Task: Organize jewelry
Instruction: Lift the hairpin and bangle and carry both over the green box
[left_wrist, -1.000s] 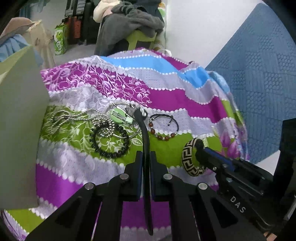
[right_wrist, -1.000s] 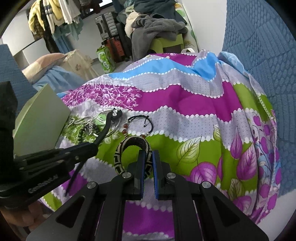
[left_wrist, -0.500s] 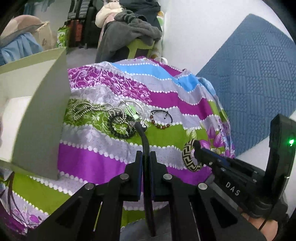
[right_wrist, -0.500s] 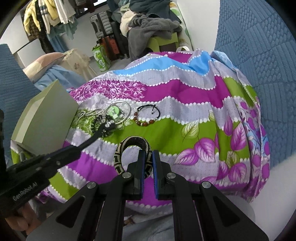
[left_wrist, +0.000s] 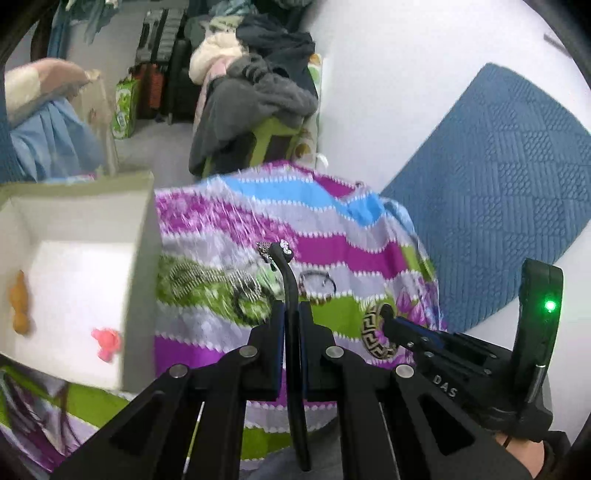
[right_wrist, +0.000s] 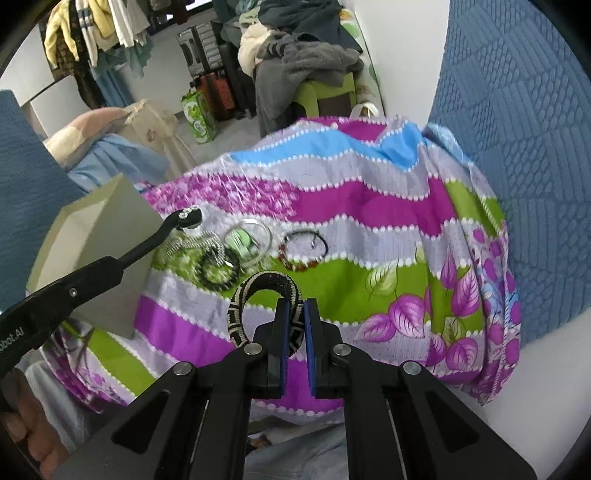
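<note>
Left gripper (left_wrist: 291, 314): jaws closed tight on a thin black curved band, likely a headband (left_wrist: 290, 291); its far tip carries small white stones and rises above the cloth, while the near end hangs down past the jaws.
Right gripper (right_wrist: 293, 321): jaws pressed on the near rim of a woven black-and-cream bangle (right_wrist: 258, 291) with a key pattern; the ring stands upright in front of the fingers, lifted off the cloth.
Cross view: from the left wrist the bangle (left_wrist: 375, 334) shows at the tip of the right gripper (left_wrist: 386, 314); from the right wrist the headband (right_wrist: 155, 240) juts out of the left gripper, whose fingertips are hard to make out there.
Box (left_wrist: 138, 280): an open pale cardboard box at the left edge of the cloth, with a pink piece (left_wrist: 107, 343) and an orange piece (left_wrist: 20, 302) lying on its white floor.
Cloth (right_wrist: 369, 206): a striped purple, green, blue and grey floral cover over the work surface.
Loose jewelry: a black beaded bracelet (right_wrist: 218, 267), a silver chain (right_wrist: 192, 242), a silver bangle (right_wrist: 247, 240) around a green tag, and a red-brown beaded bracelet (right_wrist: 303, 251) on a black cord lie close together mid-cloth, between the box and the held bangle.
Background: a heap of clothes (right_wrist: 295, 55) on a green stool behind the table, and a blue quilted pad (right_wrist: 517, 147) at the right.
</note>
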